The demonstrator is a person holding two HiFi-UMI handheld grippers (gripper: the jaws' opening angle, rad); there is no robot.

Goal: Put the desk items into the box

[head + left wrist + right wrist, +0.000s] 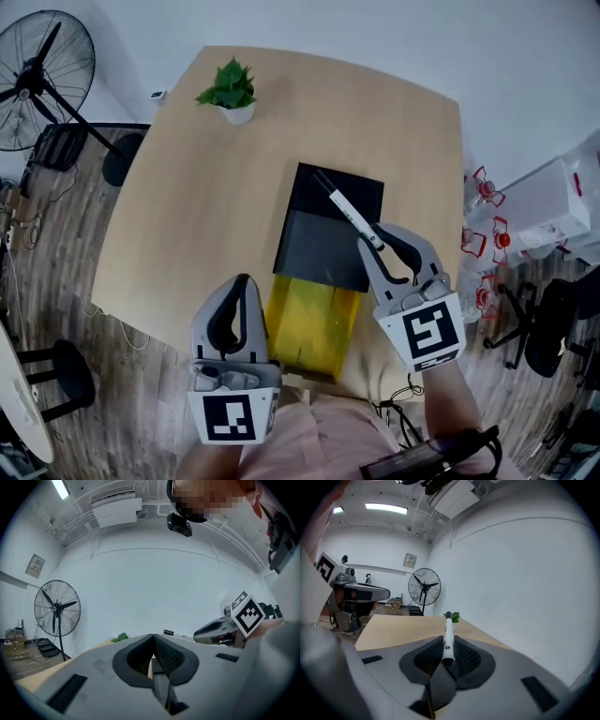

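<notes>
A white marker [345, 208] with black ends sticks out from my right gripper [372, 242], which is shut on its near end. It hangs over the black box [349, 184] in the middle of the wooden table [206, 187]. The right gripper view shows the marker [447, 637] pinched between the pads, pointing forward. A yellow flat item [314, 323] lies against the box's near side. My left gripper [242, 281] is shut with nothing in it, at the table's near edge, left of the yellow item. In the left gripper view its jaws [153, 637] meet, with the marker [180, 634] to the right.
A small potted plant [232, 94] stands at the far left of the table. A floor fan [42, 80] and a black bag stand on the floor to the left. White boxes and red items [487, 244] lie on the floor to the right.
</notes>
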